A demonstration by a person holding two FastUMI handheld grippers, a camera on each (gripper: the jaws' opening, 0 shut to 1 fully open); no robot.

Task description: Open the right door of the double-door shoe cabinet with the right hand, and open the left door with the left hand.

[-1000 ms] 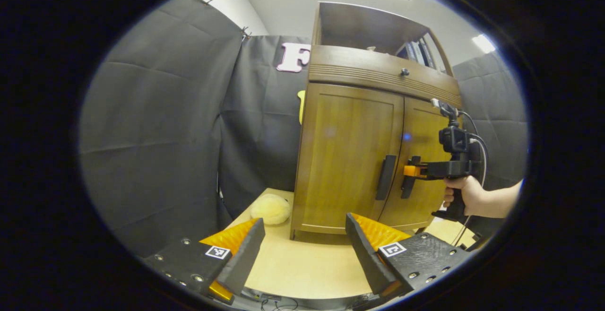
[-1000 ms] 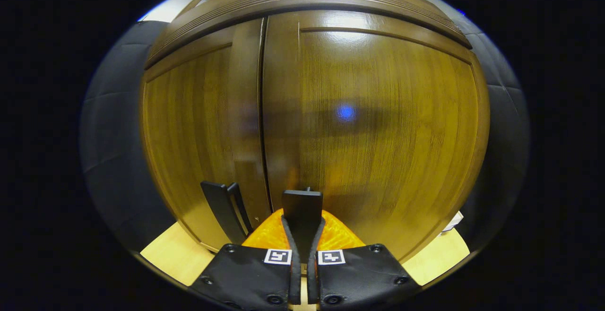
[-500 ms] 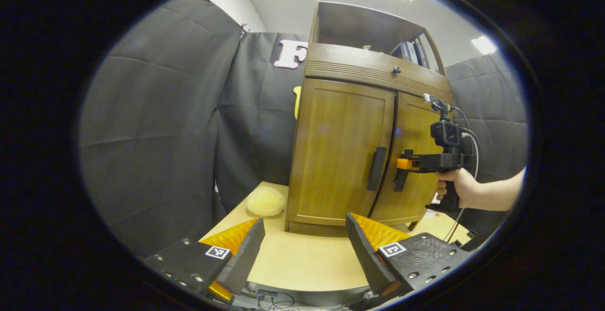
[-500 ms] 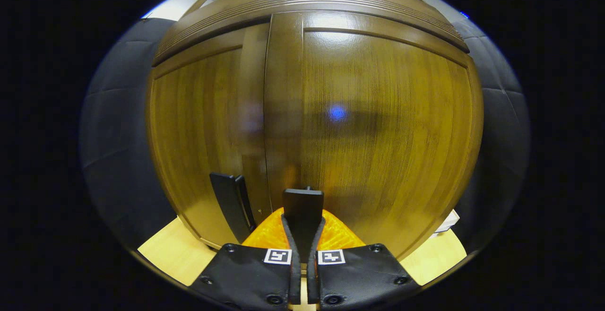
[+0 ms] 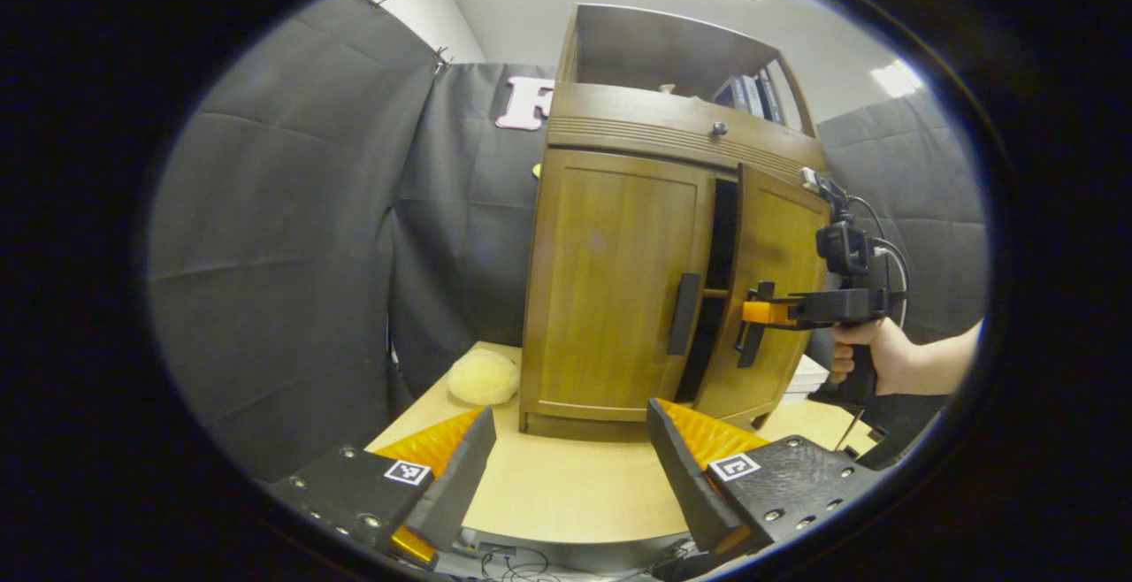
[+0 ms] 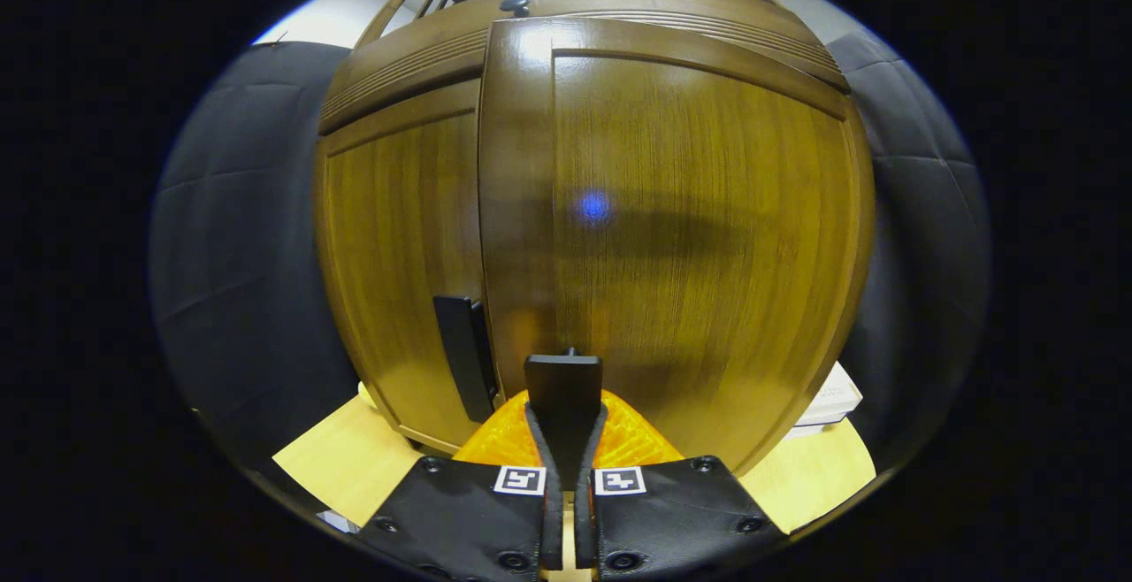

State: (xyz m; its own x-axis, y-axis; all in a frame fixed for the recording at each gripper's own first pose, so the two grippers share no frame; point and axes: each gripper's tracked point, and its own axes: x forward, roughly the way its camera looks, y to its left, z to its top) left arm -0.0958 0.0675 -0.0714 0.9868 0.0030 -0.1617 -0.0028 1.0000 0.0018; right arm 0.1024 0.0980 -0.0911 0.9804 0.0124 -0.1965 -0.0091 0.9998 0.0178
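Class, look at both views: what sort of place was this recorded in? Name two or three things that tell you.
Most likely a staged recording booth, not a home: black cloth walls hang around a wooden shoe cabinet standing on a light tabletop, and a hand-held tool grips its right door handle.

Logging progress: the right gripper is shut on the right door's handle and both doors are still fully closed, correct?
Not quite. The right gripper is shut on the right handle, but the right door is ajar, as the left gripper view shows; only the left door is closed.
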